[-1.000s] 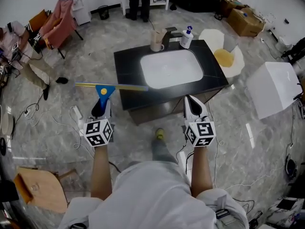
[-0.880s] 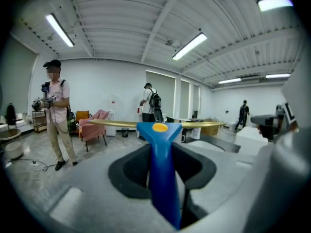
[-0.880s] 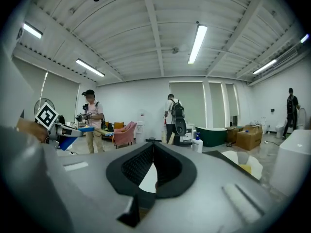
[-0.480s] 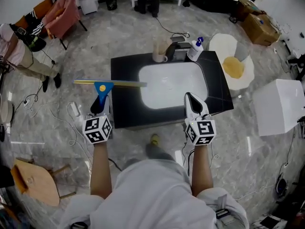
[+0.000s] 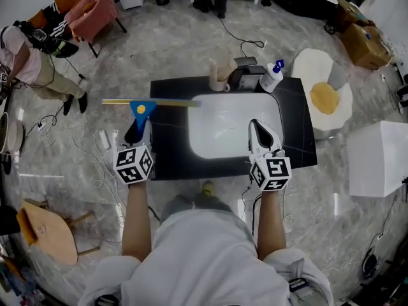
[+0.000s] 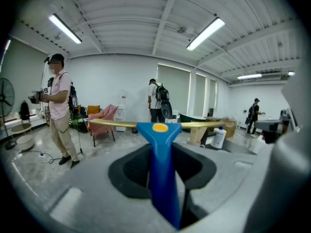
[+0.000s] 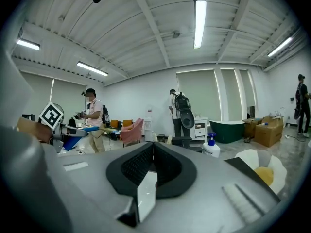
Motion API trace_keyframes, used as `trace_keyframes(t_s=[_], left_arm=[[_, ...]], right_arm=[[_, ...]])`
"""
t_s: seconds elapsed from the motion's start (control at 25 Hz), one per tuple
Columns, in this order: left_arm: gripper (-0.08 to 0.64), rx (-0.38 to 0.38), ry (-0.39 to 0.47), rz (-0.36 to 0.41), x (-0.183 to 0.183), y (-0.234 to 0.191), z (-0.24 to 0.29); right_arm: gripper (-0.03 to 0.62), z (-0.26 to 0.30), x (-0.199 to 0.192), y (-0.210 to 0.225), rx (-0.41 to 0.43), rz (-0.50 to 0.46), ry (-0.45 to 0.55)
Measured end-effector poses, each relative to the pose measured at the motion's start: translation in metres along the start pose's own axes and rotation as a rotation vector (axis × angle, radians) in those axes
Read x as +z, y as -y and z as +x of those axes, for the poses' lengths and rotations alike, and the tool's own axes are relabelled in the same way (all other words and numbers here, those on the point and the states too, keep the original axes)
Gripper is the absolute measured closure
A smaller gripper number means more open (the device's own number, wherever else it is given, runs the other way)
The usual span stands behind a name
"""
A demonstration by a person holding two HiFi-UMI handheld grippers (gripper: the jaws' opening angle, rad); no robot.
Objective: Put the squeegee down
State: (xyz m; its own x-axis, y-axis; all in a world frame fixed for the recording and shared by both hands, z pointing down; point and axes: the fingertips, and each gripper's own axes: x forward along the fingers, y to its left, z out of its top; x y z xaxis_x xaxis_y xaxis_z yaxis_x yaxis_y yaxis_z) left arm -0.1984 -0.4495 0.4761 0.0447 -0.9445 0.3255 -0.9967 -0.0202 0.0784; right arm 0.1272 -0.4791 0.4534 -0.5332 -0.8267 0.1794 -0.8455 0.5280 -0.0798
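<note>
Your left gripper [image 5: 136, 134] clamps the blue plastic handle of the squeegee [image 5: 141, 108], which points straight out from the jaws toward twelve o'clock. Its long, thin yellow blade runs crosswise, nine to three o'clock, in the air over the left edge of the black countertop [image 5: 298, 132]. Your right gripper [image 5: 258, 129] has its jaws pressed together on nothing, over the white basin [image 5: 223, 126] at its right side.

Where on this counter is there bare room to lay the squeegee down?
Bare: the strip of counter left of the basin, nearest the squeegee, and the strip right of the basin. The back edge is crowded: cup, faucet, bottle.
</note>
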Motion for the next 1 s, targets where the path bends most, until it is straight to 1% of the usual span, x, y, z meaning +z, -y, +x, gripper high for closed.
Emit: trace_keyframes(t_s=[0.16, 0.6, 0.76, 0.88, 1.0], left_arm=[[0.430, 0.018, 0.003, -0.005, 0.010, -0.002, 0.014], [0.430, 0.013, -0.004, -0.021, 0.029, -0.016, 0.056], [0.430, 0.023, -0.017, -0.033, 0.027, -0.021, 0.077], [0.429, 0.020, -0.030, -0.057, 0.023, -0.023, 0.092], [0.428, 0.026, -0.052, -0.061, 0.015, -0.027, 0.107]], right_arm=[[0.589, 0.014, 0.007, 0.005, 0.012, 0.002, 0.008], [0.589, 0.046, 0.020, 0.008, -0.007, -0.002, 0.028], [0.589, 0.058, 0.019, 0.007, -0.005, -0.004, 0.026], [0.589, 0.064, 0.018, 0.004, 0.002, -0.010, 0.020], [0.589, 0.070, 0.017, 0.006, 0.003, -0.013, 0.019]])
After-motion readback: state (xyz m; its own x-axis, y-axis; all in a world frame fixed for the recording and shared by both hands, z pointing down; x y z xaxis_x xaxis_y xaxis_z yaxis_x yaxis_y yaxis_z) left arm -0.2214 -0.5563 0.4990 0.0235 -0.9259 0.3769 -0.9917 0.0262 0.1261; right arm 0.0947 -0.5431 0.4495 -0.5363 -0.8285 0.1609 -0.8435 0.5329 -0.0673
